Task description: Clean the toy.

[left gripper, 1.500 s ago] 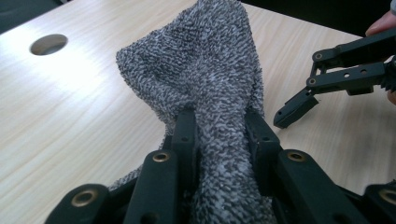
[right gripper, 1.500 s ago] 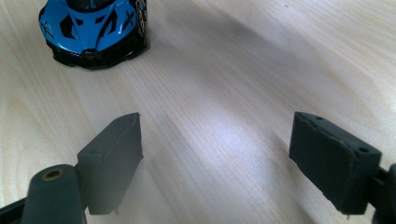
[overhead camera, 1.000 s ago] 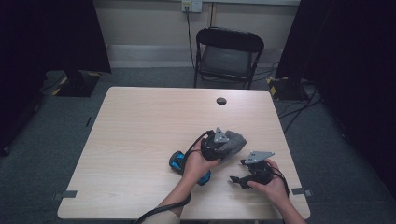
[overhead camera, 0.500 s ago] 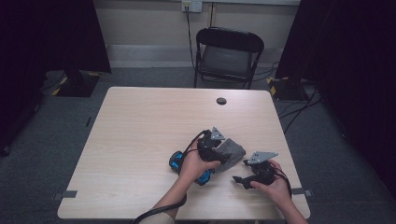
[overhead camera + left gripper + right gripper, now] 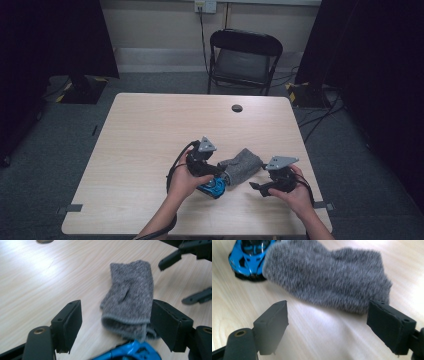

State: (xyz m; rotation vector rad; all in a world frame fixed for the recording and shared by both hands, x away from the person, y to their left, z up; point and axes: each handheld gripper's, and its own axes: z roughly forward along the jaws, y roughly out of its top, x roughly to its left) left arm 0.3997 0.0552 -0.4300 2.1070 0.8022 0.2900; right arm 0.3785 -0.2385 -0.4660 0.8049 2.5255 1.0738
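On the pale wooden table (image 5: 150, 130), the left gripper (image 5: 212, 172) has drawn back toward the person since a second ago, its jaws just opening off the grey mitten (image 5: 242, 167), which lies free between both grippers, one end apparently touching the blue toy car (image 5: 214, 186). The right gripper (image 5: 257, 189) hovers low, jaws wide, empty. No readable writing.

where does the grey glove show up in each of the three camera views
High view: grey glove lower centre, between the two grippers.
Left gripper view: centre, cuff nearest the jaws.
Right gripper view: upper centre.
Shared landmark: blue toy car at the glove's cuff end.
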